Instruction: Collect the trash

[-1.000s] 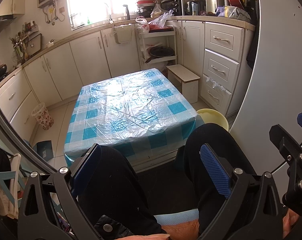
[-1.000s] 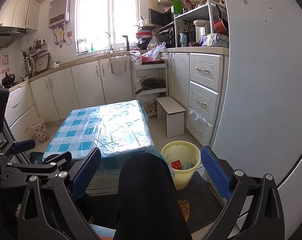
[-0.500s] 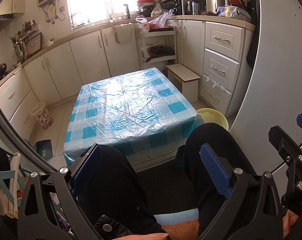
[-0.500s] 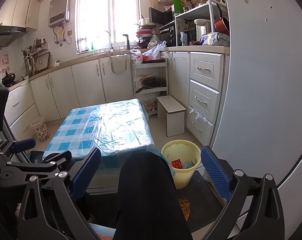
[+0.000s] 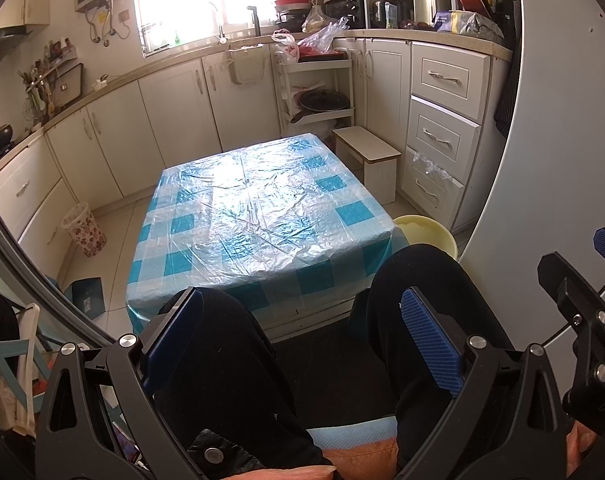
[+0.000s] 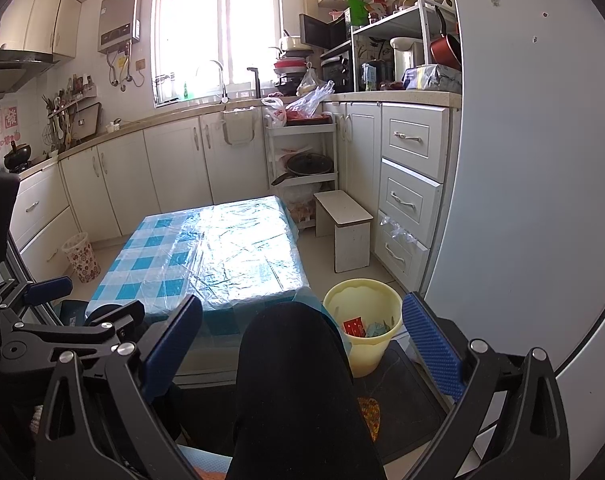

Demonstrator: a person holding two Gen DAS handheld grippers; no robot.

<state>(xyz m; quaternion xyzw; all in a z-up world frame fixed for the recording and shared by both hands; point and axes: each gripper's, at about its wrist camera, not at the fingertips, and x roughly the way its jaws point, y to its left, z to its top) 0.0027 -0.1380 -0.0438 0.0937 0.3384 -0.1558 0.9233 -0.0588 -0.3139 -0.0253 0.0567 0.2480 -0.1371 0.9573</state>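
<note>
A yellow bin (image 6: 362, 322) stands on the floor by the low table's near right corner, with a red wrapper (image 6: 354, 326) and other scraps inside; only its rim (image 5: 426, 230) shows in the left wrist view. My left gripper (image 5: 302, 340) hangs open over a person's knees, nothing between its blue pads. My right gripper (image 6: 302, 340) is open too, above one knee, and holds nothing. The right gripper (image 5: 582, 280) also shows at the left wrist view's right edge. No trash lies on the table (image 5: 262, 208).
The low table (image 6: 214, 248) has a blue checked cloth under clear plastic. A small white stool (image 6: 344, 224) stands beyond the bin, a patterned basket (image 6: 80, 256) at the left by the cabinets. A white fridge (image 6: 534, 184) fills the right side.
</note>
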